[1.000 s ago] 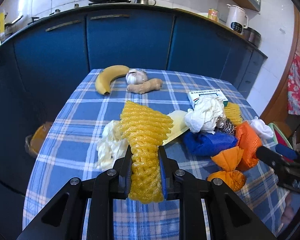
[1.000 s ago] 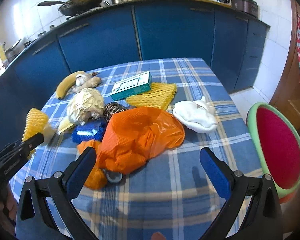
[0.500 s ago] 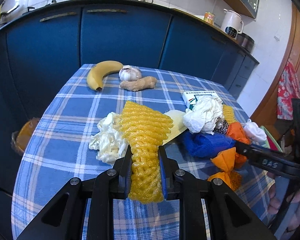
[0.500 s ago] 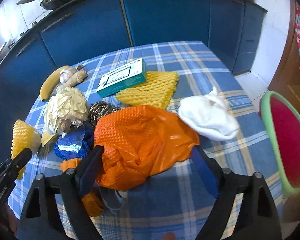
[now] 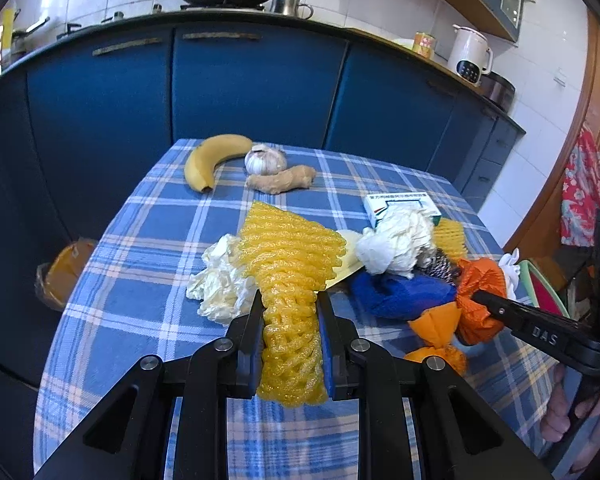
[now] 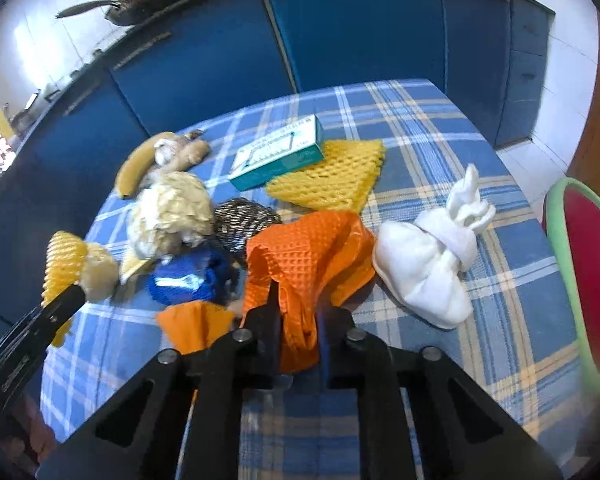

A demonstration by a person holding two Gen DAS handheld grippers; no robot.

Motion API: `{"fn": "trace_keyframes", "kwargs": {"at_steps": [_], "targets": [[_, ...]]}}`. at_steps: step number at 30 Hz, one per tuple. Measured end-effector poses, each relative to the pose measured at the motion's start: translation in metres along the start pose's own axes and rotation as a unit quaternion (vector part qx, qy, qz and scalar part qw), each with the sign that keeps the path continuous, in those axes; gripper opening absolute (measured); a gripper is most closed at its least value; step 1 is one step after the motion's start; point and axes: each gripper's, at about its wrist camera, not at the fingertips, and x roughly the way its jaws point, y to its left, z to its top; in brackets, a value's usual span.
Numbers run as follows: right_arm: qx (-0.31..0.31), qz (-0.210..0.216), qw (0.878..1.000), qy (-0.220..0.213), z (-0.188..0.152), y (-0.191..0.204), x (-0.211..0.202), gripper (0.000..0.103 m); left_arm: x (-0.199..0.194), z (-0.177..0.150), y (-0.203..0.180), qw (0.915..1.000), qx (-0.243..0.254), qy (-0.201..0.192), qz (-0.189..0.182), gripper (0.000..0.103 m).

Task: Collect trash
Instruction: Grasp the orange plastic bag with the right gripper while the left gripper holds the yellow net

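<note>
The left tool (image 5: 290,344) is clamped on a yellow foam net (image 5: 290,280), held above the tabletop (image 5: 140,240). The right tool (image 6: 298,340) is pinched on the orange bag (image 6: 304,256) in the pile. Lifting could drag the blue wad (image 6: 188,280) or the scrubber (image 6: 244,220) off the edge.

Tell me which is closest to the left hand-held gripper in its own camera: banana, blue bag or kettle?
From the left hand-held gripper:
1. Blue bag, just right on the table.
2. Banana, far table end, left.
3. Kettle, on the counter, far right.
</note>
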Motion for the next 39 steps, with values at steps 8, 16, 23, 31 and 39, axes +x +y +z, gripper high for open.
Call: {"fn": "trace_keyframes", "kwargs": {"at_steps": [8,16,23,31,39], "targets": [[-0.027,0.024,0.999,-0.039,-0.004,0.004,-0.048,0.013,-0.015,0.004,-0.025,0.9997,0.015,-0.004,-0.018,0.023],[-0.029,0.041,0.996,-0.074,-0.008,-0.003,-0.093,0.013,-0.022,0.006,-0.051,0.9979,0.025,0.011,-0.059,0.023],[-0.016,0.017,0.995,-0.100,-0.009,-0.031,-0.125,0.013,-0.025,0.009,-0.087,0.9947,0.051,0.021,-0.087,0.023],[0.024,-0.023,0.993,-0.114,-0.016,-0.085,-0.151,0.013,-0.023,0.016,-0.142,0.9876,0.089,0.029,-0.125,0.023],[0.082,-0.067,0.987,-0.119,-0.031,-0.150,-0.162,0.013,-0.015,0.015,-0.206,0.9782,0.130,0.040,-0.157,0.023]]}}
